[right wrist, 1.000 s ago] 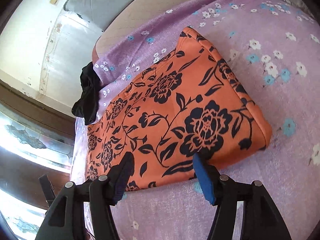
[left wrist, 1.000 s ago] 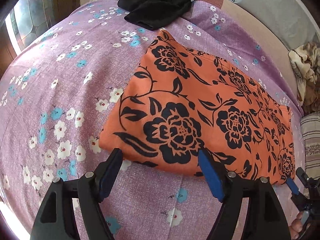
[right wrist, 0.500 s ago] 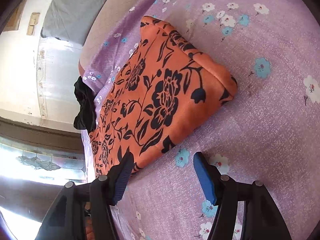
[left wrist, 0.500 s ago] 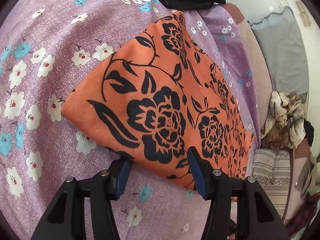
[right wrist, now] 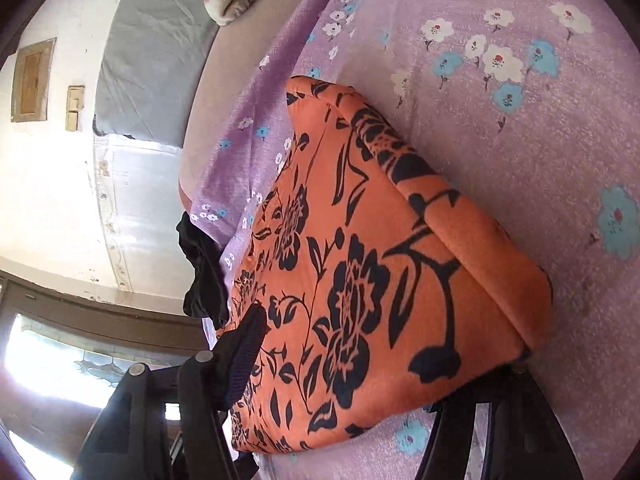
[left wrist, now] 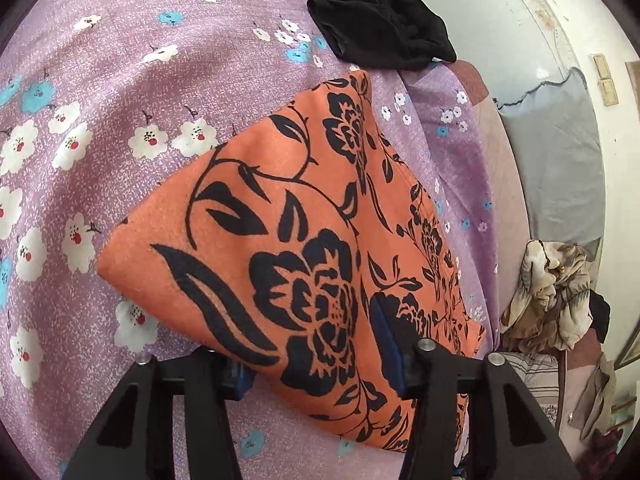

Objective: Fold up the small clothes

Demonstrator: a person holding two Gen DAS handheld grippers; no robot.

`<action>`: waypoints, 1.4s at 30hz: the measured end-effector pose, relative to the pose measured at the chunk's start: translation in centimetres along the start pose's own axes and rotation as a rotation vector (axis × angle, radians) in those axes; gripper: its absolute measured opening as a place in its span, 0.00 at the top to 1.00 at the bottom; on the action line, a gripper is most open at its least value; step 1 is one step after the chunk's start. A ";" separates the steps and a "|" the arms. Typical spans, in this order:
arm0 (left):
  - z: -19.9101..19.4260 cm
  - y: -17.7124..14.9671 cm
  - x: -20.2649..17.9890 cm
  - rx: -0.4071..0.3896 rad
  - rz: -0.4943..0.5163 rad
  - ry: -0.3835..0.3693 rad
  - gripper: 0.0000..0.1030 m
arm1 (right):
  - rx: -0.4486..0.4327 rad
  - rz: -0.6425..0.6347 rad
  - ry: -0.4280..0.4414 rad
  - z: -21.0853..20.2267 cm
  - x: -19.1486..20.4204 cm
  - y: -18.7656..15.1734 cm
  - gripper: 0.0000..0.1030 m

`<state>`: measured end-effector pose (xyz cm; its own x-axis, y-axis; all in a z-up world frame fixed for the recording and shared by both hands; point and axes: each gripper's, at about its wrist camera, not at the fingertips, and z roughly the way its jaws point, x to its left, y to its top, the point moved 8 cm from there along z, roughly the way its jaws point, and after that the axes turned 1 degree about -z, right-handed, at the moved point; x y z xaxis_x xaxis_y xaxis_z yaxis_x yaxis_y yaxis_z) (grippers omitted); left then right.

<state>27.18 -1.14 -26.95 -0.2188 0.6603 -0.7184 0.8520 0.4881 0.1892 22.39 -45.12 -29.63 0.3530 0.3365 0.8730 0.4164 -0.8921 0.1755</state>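
An orange garment with a black flower print [left wrist: 288, 248] lies folded on the purple flowered bedspread [left wrist: 100, 128]. My left gripper [left wrist: 316, 352] is open and straddles the garment's near edge: one finger lies under the cloth, the other finger [left wrist: 386, 344] rests on top. The garment also fills the right wrist view [right wrist: 360, 280]. My right gripper [right wrist: 376, 364] is open and straddles its other near corner: the left finger [right wrist: 244, 356] is on top and the right finger is hidden beneath the cloth.
A black garment [left wrist: 380, 28] lies crumpled at the far edge of the bed, also in the right wrist view [right wrist: 204, 276]. A beige patterned cloth pile [left wrist: 548, 292] sits at the right. A grey mattress [right wrist: 152, 60] leans on the wall.
Both grippers have moved forward onto the garment's near edge, each sliding one finger under the cloth. The cameras have tilted and the garment now looms larger.
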 end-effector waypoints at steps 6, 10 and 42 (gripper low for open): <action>1.3 1.2 -0.7 -0.051 0.026 0.006 0.56 | -0.013 -0.072 -0.092 0.6 -0.1 0.7 0.69; 1.6 1.4 -1.3 -0.066 0.088 0.024 0.79 | -0.055 -0.129 -0.131 -0.1 0.3 0.5 0.84; -3.2 -2.4 3.3 0.075 0.033 0.032 0.71 | -0.253 -0.343 -0.553 -18.9 0.4 -6.8 0.70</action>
<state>22.91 1.71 -27.57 -0.2041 0.6937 -0.6908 0.8921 0.4223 0.1605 3.85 -44.67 -21.84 0.6391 0.6560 0.4016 0.3959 -0.7282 0.5594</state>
